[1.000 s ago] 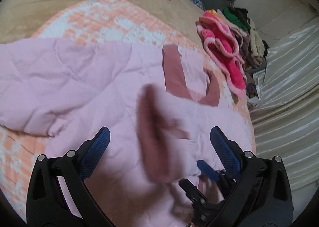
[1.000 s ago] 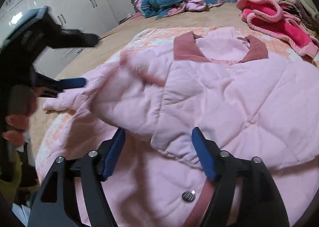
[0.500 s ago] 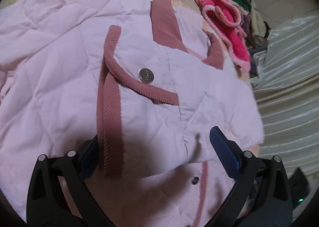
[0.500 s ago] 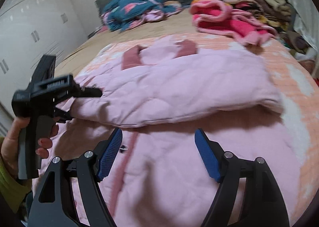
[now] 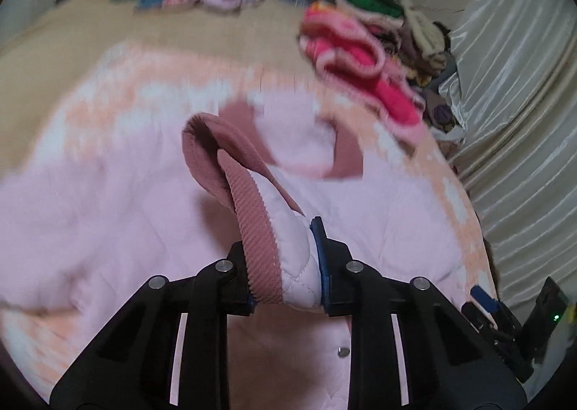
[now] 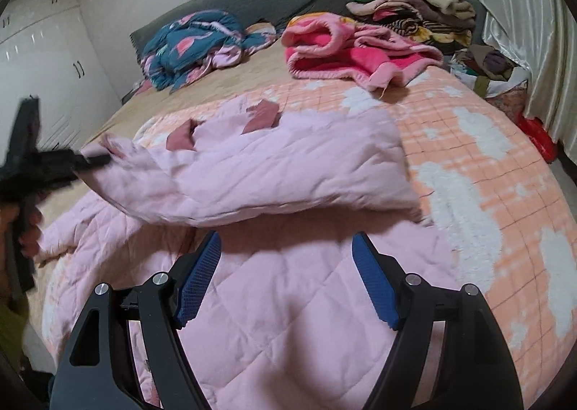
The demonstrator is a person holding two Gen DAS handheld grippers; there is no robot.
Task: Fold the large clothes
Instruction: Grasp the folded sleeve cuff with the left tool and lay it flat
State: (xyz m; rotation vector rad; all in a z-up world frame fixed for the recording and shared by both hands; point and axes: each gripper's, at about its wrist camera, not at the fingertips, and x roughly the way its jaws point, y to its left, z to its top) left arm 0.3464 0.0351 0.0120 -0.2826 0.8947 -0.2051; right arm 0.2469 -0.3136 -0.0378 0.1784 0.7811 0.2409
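Left gripper (image 5: 283, 262): jaws closing, pads already pinching the ribbed dusty-rose cuff (image 5: 258, 229) of the pink quilted jacket (image 6: 288, 172); cuff lifted off the garment. Right gripper (image 6: 286, 278): released, jaws wide, nothing between them, hovering over the jacket's lower panel. Jacket lies spread on the bed, on an orange-and-white blanket (image 6: 479, 172), one side folded across its body. Magenta fleece garment (image 6: 346, 49) sits farther back, apart from the jacket.

A bright pink fuzzy blanket (image 6: 346, 53) lies at one o'clock. A blue bundle (image 6: 191, 45) sits at eleven. Stacked clothes (image 6: 411, 6), maybe sweaters, pile beside shiny curtains (image 6: 523, 31).
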